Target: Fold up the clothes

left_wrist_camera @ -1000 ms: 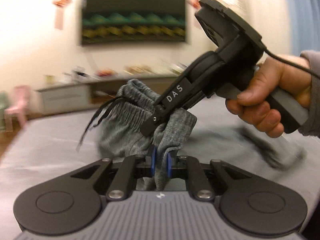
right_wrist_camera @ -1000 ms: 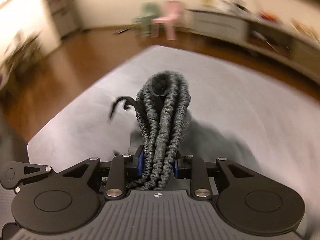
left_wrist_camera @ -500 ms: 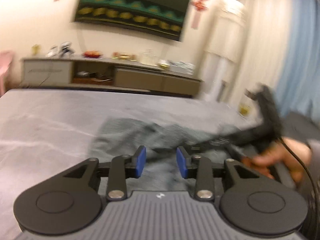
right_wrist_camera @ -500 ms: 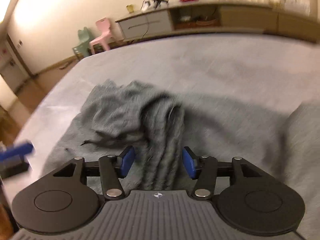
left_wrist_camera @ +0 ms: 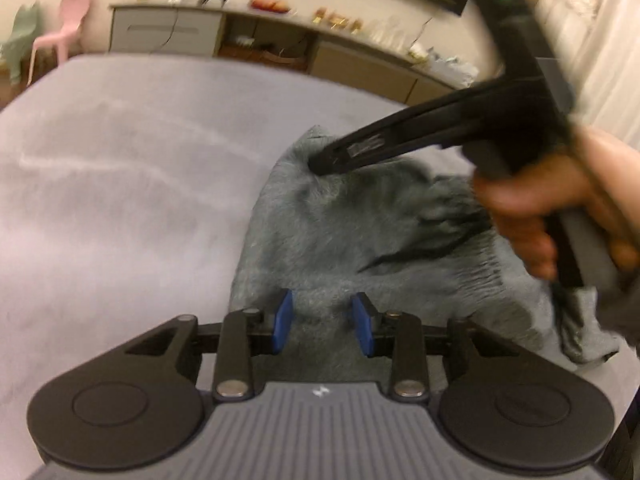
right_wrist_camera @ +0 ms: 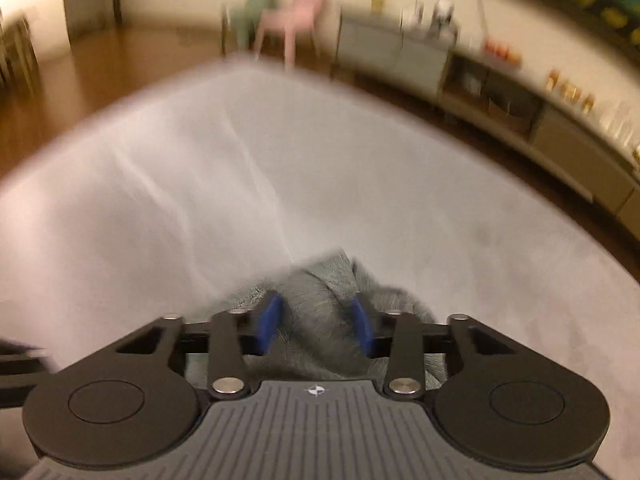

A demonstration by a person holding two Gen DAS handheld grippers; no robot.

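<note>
A grey knitted garment (left_wrist_camera: 360,232) with a black drawstring (left_wrist_camera: 420,248) lies crumpled on the pale grey bed (left_wrist_camera: 120,200). My left gripper (left_wrist_camera: 322,322) hovers over its near edge. Its jaws are closing, with cloth lying under the gap and the blue pads not pressing it. My right gripper (left_wrist_camera: 320,164), held by a hand (left_wrist_camera: 532,216), points down at the garment's far corner. In the right wrist view, the right gripper (right_wrist_camera: 316,326) is closing around a raised fold of the garment (right_wrist_camera: 320,304). The blur hides whether its pads touch it.
The bed's cover (right_wrist_camera: 280,180) stretches wide to the left and far side. Beyond it a long low sideboard (left_wrist_camera: 168,32) with small items lines the wall. A pink chair (left_wrist_camera: 68,24) and a green one stand on the wood floor (right_wrist_camera: 100,68).
Both grippers were shut on the bunched garment held up in the air. They let it go, and it now lies on the bed. Both have come down over it.
</note>
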